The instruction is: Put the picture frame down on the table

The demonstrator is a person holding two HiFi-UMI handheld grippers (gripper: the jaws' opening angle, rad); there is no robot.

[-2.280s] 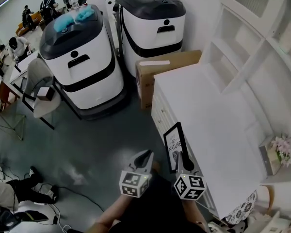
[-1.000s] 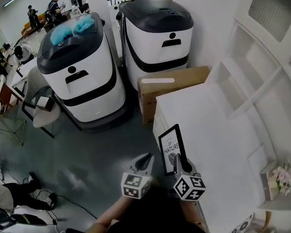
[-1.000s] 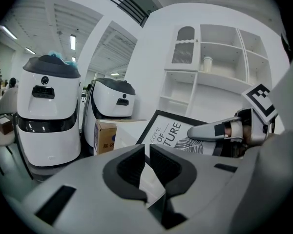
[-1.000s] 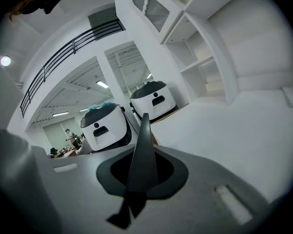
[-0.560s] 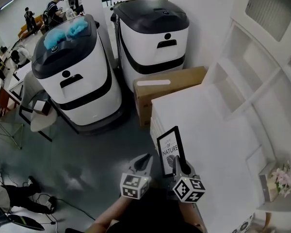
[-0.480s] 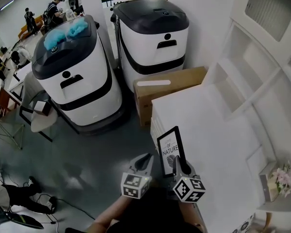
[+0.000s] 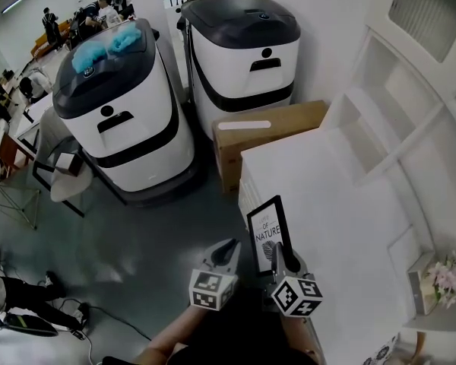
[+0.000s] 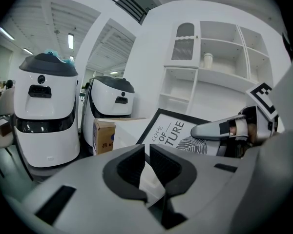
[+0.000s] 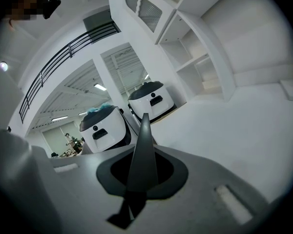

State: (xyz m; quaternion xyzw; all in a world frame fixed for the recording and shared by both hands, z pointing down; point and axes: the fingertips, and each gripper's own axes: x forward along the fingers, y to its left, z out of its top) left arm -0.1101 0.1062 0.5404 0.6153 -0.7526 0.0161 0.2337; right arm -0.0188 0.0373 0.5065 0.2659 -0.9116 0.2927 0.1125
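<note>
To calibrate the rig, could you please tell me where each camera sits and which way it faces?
Head view: on the person's head, looking steeply down at the white table; shows a forearm, the left tool, and the right tool holding the picture frame.
Left gripper view: on the left tool, facing the frame's front and the right tool; own jaws nearly together, empty.
Right gripper view: on the right tool, facing along the tabletop; own jaws pinch the frame edge-on.
Shared: all three see the two white machines.
</note>
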